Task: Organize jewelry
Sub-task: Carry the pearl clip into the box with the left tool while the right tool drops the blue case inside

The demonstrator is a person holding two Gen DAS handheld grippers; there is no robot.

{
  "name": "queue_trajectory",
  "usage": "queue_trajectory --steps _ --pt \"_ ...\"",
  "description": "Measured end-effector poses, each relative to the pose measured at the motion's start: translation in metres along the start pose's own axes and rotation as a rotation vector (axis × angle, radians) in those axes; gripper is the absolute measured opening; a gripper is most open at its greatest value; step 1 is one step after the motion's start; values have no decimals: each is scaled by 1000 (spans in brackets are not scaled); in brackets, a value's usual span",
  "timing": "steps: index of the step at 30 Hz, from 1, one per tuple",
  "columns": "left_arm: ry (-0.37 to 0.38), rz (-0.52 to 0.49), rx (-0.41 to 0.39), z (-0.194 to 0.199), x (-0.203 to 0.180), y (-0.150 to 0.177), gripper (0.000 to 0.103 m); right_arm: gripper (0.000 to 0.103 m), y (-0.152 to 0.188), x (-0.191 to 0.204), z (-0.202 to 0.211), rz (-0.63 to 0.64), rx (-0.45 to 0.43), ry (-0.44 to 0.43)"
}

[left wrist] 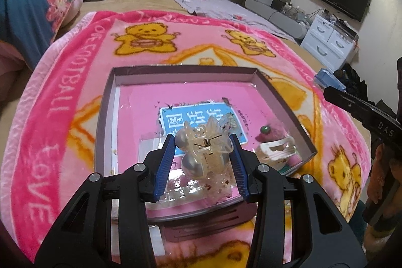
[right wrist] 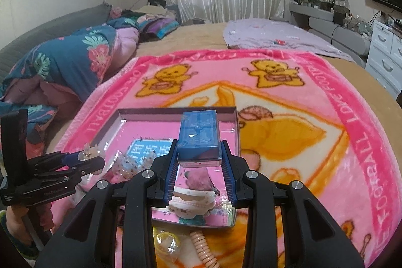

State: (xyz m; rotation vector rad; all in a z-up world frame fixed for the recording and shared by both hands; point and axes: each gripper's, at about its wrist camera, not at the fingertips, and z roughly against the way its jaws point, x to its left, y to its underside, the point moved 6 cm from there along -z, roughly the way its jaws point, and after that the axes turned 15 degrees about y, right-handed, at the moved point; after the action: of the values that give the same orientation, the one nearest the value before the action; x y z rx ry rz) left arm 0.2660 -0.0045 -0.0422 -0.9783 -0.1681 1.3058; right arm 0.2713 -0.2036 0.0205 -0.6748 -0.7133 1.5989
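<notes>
A clear hair clip (left wrist: 201,147) is gripped in the left claw (left wrist: 204,167), a blue box (right wrist: 199,140) in the right claw (right wrist: 199,177), both carried over the tray (left wrist: 105,117). Some pieces are already lying in it. A coiled tie (right wrist: 203,250) is left on the blanket (right wrist: 326,167) at the near side.

A translucent cream claw hair clip (left wrist: 204,142) with pearl-like balls and a small metal spring is held above the near part of a shallow open box (left wrist: 284,94), whose floor is pink with a blue printed label. A blue rectangular case (right wrist: 199,138) with a clear lid is held over the box's right half. A white-and-pink hair clip (left wrist: 275,148) lies in the near right corner. A coiled peach hair tie (right wrist: 203,249) and a yellowish wrapped piece (right wrist: 167,243) lie just outside the near wall.
</notes>
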Motion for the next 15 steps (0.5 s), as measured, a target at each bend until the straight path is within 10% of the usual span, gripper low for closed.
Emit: queue_trajectory --steps 15 --pt "-26 20 43 -15 15 13 46 31 26 6 -55 1 107 45"
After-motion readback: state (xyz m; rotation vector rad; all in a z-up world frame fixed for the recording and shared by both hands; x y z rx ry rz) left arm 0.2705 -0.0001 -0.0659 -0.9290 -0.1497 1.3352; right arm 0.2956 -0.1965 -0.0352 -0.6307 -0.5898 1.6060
